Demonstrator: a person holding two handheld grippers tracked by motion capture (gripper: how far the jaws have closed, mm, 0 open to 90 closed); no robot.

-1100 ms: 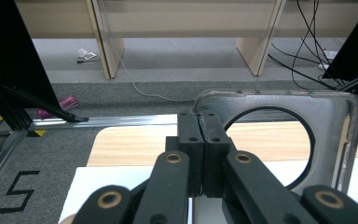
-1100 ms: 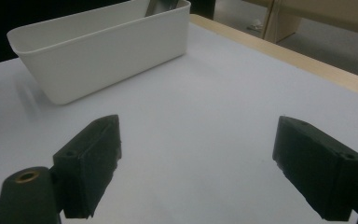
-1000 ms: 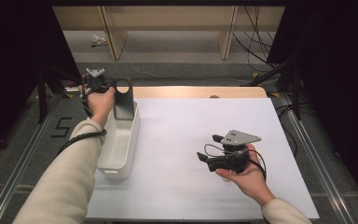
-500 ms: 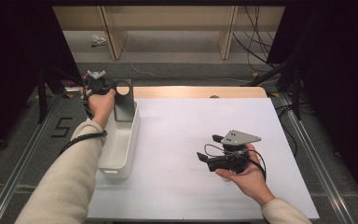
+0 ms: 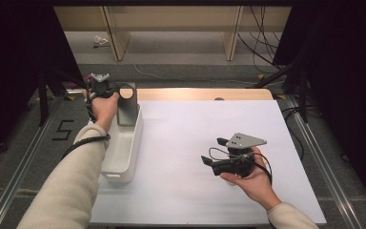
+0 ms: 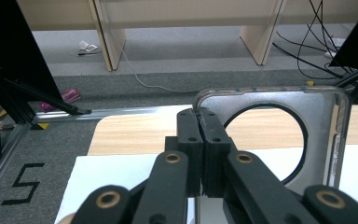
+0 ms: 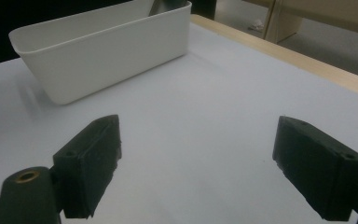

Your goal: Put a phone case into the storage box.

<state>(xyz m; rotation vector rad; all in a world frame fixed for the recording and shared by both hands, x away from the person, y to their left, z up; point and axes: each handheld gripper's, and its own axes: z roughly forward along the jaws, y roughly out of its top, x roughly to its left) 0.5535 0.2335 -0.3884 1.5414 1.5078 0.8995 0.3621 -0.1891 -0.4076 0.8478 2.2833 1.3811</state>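
While right gripper (image 5: pixel 208 162) gapes over bare mat, left jaws pinch plate (image 6: pixel 317 140) rim.

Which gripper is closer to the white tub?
The left. The left gripper is shut on a grey plate with a round hole standing in the white tub's far end; the right gripper waits open, well off to its side.
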